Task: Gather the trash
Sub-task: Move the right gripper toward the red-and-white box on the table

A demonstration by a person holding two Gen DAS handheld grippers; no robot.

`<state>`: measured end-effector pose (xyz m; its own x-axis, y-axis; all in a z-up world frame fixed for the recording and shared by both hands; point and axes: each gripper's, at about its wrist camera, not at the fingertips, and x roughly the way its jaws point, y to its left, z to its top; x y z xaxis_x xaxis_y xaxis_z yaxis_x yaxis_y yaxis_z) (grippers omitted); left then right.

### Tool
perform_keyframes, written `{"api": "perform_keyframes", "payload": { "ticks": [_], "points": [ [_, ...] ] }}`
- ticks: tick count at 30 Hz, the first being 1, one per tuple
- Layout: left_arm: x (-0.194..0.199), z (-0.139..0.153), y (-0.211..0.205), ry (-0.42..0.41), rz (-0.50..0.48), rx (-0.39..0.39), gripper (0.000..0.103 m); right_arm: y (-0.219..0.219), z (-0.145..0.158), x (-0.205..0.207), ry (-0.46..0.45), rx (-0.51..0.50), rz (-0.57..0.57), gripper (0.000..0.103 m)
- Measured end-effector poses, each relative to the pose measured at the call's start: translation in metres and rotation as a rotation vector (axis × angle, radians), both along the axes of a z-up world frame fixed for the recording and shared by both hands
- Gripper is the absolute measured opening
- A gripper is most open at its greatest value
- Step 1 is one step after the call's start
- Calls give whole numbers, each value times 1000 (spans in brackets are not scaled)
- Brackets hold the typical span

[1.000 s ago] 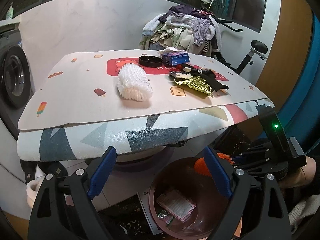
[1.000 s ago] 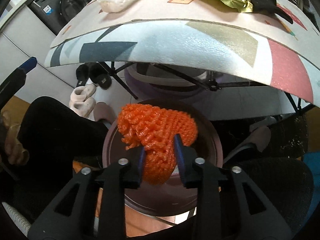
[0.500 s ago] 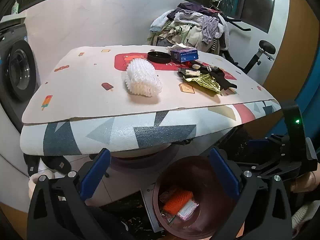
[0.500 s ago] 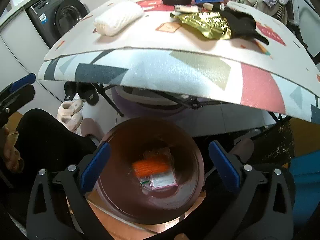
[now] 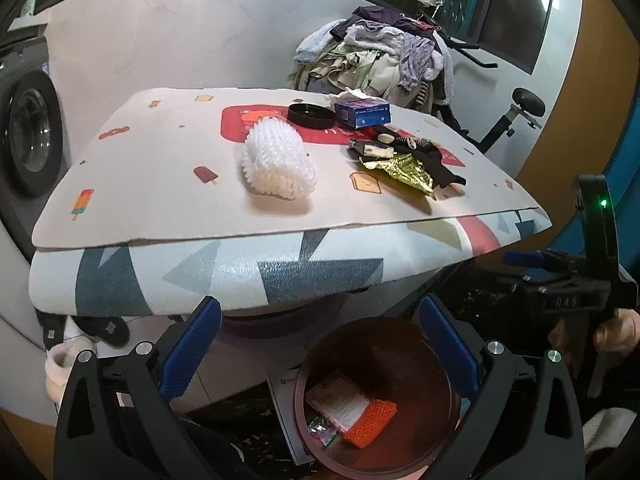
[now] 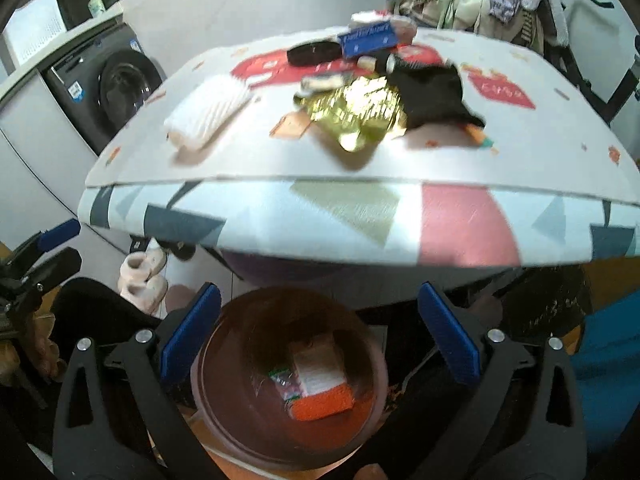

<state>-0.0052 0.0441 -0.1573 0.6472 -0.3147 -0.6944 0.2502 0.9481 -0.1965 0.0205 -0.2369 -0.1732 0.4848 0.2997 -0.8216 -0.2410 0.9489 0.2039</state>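
A brown bin [image 5: 436, 344] [image 6: 224, 408] stands on the floor below the table's front edge. Inside lie an orange foam net [image 5: 370, 422] [image 6: 322, 402] and a pale wrapper [image 5: 338, 400] [image 6: 318, 368]. On the table [image 5: 152, 184] [image 6: 520, 128] lie a white foam net [image 5: 276, 160] [image 6: 206, 110], a gold foil wrapper [image 5: 404, 170] [image 6: 358, 114], a black cloth [image 5: 434, 164] [image 6: 432, 96], a black lid [image 5: 312, 116] and a blue box [image 5: 362, 112] [image 6: 368, 38]. My left gripper [image 5: 320, 352] is open and empty above the bin. My right gripper [image 6: 320, 332] is open and empty over the bin; it also shows in the left wrist view [image 5: 532, 260].
A washing machine [image 5: 28, 132] [image 6: 116, 84] stands left of the table. A pile of clothes [image 5: 380, 60] on an exercise bike is behind it. Slippers [image 6: 144, 276] lie on the floor under the table's left side.
My right gripper opened and dropped the orange foam net into the bin, then lifted so the table top is in its view. My left gripper stayed open and rose slightly.
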Motion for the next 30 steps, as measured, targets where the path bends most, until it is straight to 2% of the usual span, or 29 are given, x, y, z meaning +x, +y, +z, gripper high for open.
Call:
{"api": "perform_keyframes", "payload": {
  "ticks": [3,6,9,12,18,21,24,28,30],
  "points": [
    [4,4,-1,-17,-15,13,97,-10,9,4,-43,15,9,97],
    [10,11,-2,-50,-21,49,97,-16,16,11,-80,-26,3,97],
    [18,22,0,-90,3,84,97,-23,20,16,-102,-33,-1,97],
    [29,31,6,-104,24,82,97,-31,22,24,-110,-31,-8,97],
    [50,42,14,-111,54,58,97,-41,33,43,-179,-114,-41,97],
    [60,40,16,-91,52,41,97,-55,37,61,-202,-87,-82,97],
    [72,35,16,-63,77,54,97,-68,33,84,-184,-57,-122,97],
    [83,29,20,-22,104,38,97,-82,16,112,-135,-23,-164,67],
    [87,27,21,-21,106,33,97,-88,14,119,-135,17,-177,59]
  ]
}}
